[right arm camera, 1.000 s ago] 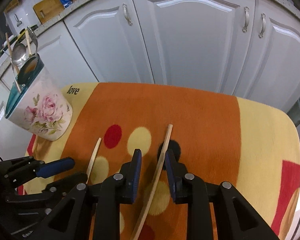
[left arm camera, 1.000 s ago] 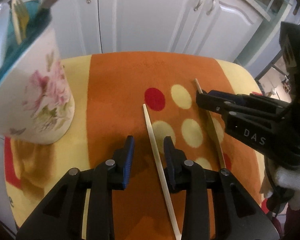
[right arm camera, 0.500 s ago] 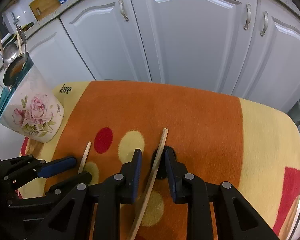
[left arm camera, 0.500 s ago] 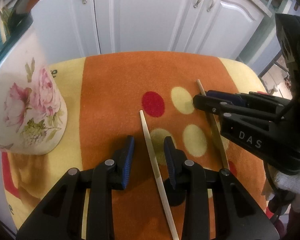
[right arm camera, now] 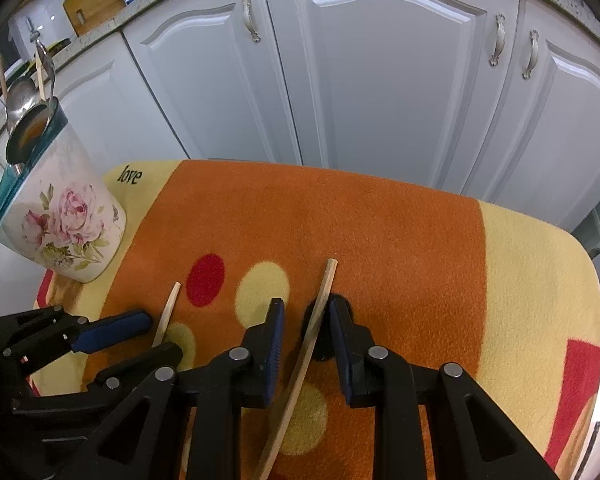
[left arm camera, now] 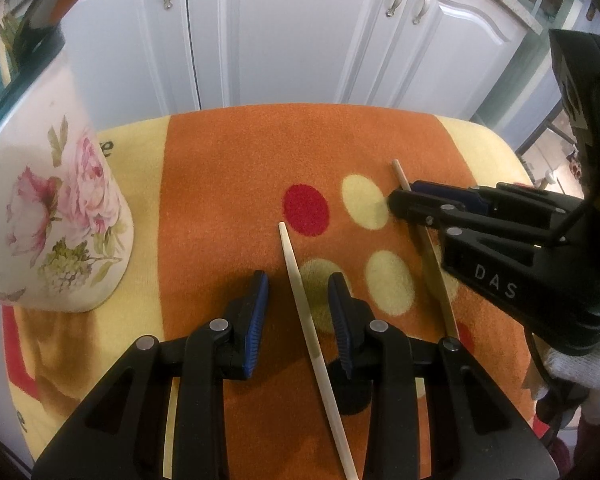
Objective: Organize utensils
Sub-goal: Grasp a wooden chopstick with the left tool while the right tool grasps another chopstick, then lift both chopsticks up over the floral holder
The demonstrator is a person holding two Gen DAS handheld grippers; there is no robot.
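My left gripper [left arm camera: 298, 292] points down at the mat with its blue-padded jaws apart, and a pale, thin wooden chopstick [left arm camera: 300, 292] lies between them without touching either pad. It runs from near me out toward the red dot.

My right gripper [right arm camera: 303, 322] is closing its jaws around a second, darker, slightly bowed wooden chopstick [right arm camera: 314, 328]. That stick sits close against the right-hand pad, while a clear gap shows on the left pad's side, so it is not yet pinched.

Both sticks rest on an orange and yellow fleece mat with red and cream dots [right arm camera: 380, 232].

At the far left of the mat stands a white ceramic utensil holder with pink roses and a teal rim [right arm camera: 60, 224], with a metal ladle [right arm camera: 20, 100] in it.

White kitchen cabinet doors [right arm camera: 380, 80] stand beyond the mat.
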